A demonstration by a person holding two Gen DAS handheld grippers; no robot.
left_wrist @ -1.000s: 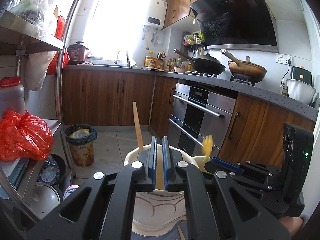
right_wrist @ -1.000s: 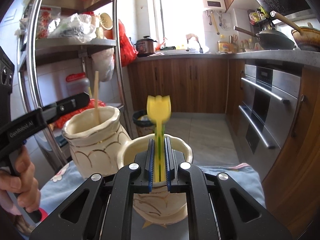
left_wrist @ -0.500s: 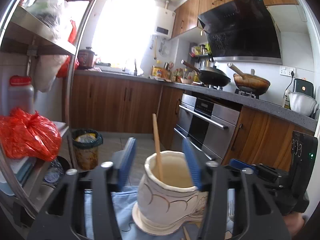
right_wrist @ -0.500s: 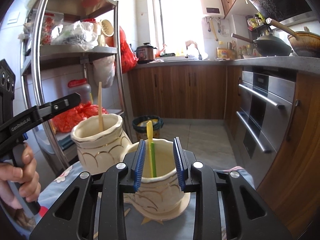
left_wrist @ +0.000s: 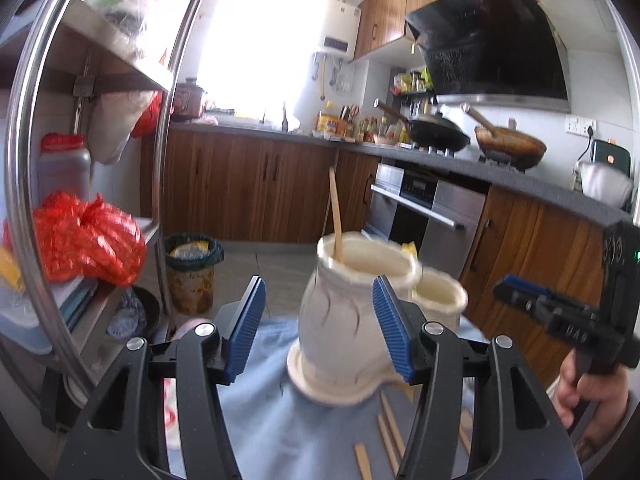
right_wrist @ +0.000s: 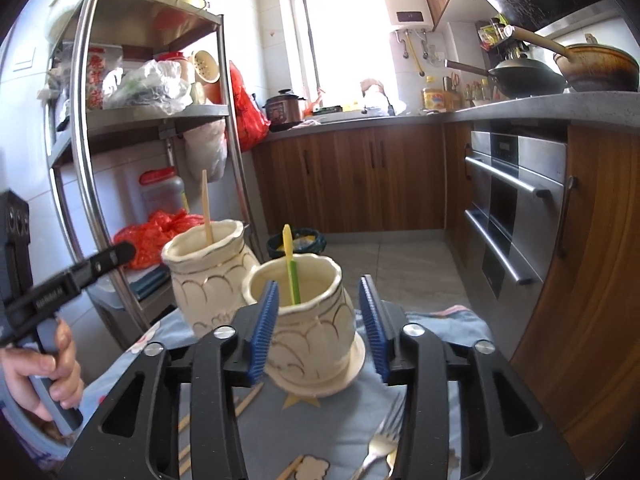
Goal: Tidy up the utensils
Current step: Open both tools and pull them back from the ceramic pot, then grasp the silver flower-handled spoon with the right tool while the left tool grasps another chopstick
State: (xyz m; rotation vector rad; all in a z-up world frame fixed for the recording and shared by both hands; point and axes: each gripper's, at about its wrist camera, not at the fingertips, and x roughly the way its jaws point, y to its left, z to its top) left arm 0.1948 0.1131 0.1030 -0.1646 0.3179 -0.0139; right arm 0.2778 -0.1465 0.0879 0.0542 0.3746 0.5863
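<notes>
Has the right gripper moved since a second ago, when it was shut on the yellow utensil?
Yes. The right gripper has opened and pulled back: its jaws now flank the near vase, with the yellow utensil standing inside.

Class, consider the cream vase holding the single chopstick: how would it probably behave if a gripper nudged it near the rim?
The vase looks glazed ceramic, so probably hard, slick and chip-prone. It is tall with a narrower foot, so a rim push would likely tip it rather than slide it. It stands on cloth, which may add drag. The chopstick leans loose and would rattle.
</notes>
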